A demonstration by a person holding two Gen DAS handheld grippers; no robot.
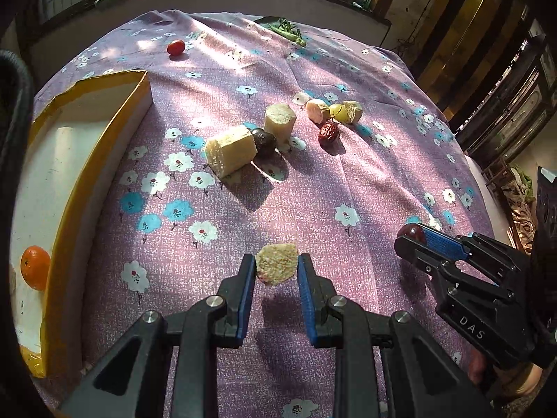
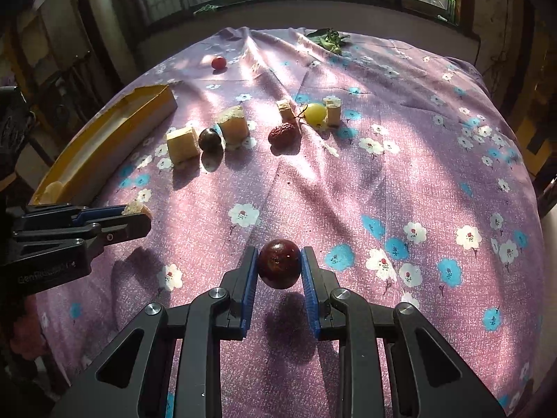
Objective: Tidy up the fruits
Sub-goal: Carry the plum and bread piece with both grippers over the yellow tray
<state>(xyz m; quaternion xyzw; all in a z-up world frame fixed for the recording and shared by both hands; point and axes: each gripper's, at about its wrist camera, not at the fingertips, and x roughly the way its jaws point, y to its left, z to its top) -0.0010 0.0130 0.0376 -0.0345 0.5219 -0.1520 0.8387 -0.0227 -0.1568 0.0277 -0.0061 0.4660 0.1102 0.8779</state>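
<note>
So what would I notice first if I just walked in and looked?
Probably the two black grippers, each clamped on food above the flowery purple cloth: the left gripper holds a pale sugarcane chunk, the right gripper a shiny dark red fruit. Then the yellow box at the left, with an orange inside.

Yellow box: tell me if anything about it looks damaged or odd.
The yellow box has a ragged, torn rim at its far corner, as if a flap was ripped off. Inside, only an orange shows clearly; most fruit sits outside on the cloth.
</note>
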